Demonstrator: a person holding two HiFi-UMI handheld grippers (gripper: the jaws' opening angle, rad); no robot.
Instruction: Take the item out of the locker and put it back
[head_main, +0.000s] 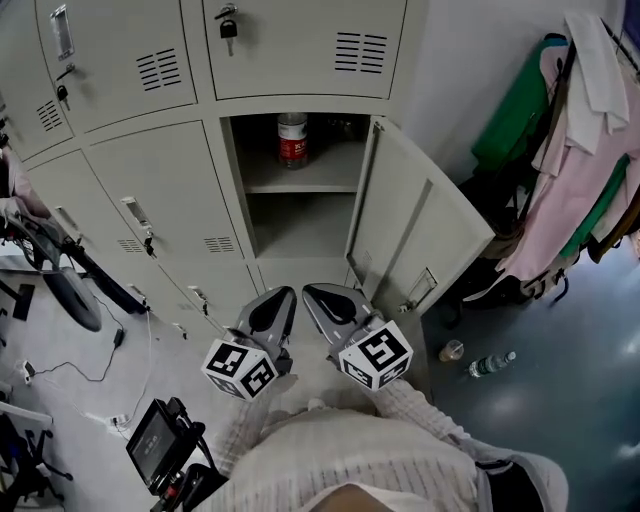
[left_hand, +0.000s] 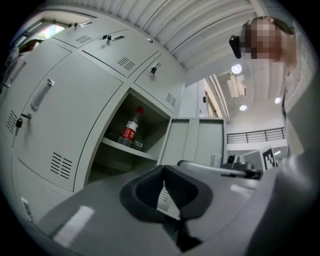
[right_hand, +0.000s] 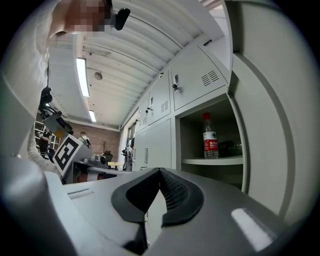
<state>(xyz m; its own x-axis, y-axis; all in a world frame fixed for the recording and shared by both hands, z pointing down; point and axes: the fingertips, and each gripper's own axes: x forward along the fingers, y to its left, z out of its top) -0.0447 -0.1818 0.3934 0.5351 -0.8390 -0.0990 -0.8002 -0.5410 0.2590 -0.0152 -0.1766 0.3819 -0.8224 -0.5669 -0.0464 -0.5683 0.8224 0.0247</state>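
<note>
Red-labelled bottle (head_main: 292, 140) stands upright on the locker (head_main: 233, 175) shelf, ahead of left gripper (head_main: 284, 299) and right gripper (head_main: 316, 297), both closed empty, about equally near.

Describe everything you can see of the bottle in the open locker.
The bottle is clear and looks like plastic, with a red cap and a red label round its middle. It stands upright on the upper shelf of the open locker, left of the shelf's middle. It rests on the shelf alone as far as can be seen; a small dark thing sits close on its right, too dim to name.
</note>
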